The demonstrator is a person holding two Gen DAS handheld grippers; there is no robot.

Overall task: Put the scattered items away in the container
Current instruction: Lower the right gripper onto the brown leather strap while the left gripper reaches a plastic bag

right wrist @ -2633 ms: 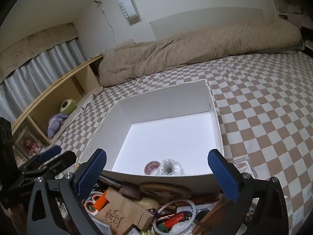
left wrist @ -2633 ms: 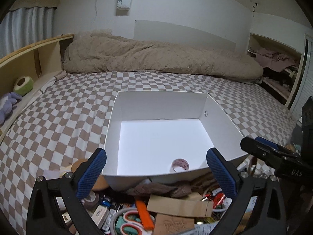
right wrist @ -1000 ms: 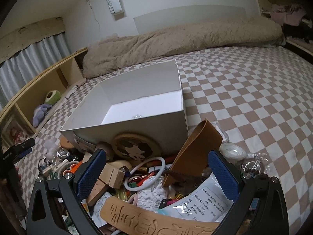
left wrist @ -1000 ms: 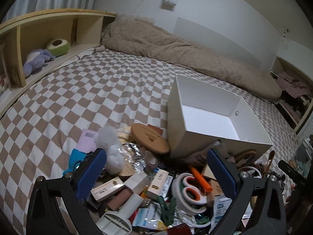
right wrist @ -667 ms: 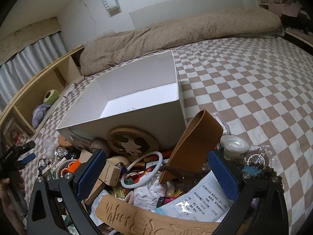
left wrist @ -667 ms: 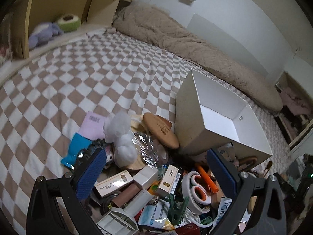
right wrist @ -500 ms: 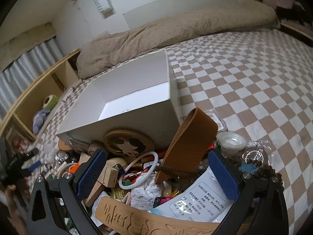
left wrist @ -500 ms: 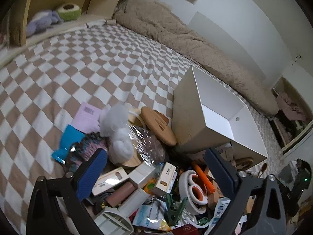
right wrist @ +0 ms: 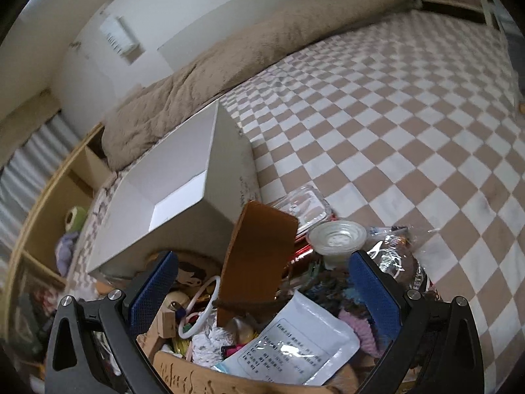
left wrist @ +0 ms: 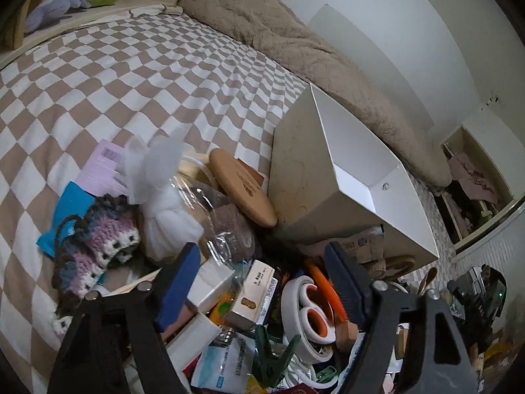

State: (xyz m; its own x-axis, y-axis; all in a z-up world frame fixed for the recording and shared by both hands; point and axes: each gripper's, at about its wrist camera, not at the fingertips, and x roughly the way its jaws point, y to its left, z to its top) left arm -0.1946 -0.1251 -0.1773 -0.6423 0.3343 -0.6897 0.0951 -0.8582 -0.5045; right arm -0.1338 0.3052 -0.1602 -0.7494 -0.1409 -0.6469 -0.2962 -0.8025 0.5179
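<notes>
Sitting on the checkered bed cover, the white box is the thing to find all else by. Its open top faces up, and the mess lies piled at its near side. The left gripper hangs over that pile, its jaws apart but just now closing in, with small white boxes between them and nothing pinched. A round wooden brush leans against the box wall. The right gripper has its jaws wide apart around a brown leather strip, not squeezing it. A clear lidded cup sits just right of that strip.
</notes>
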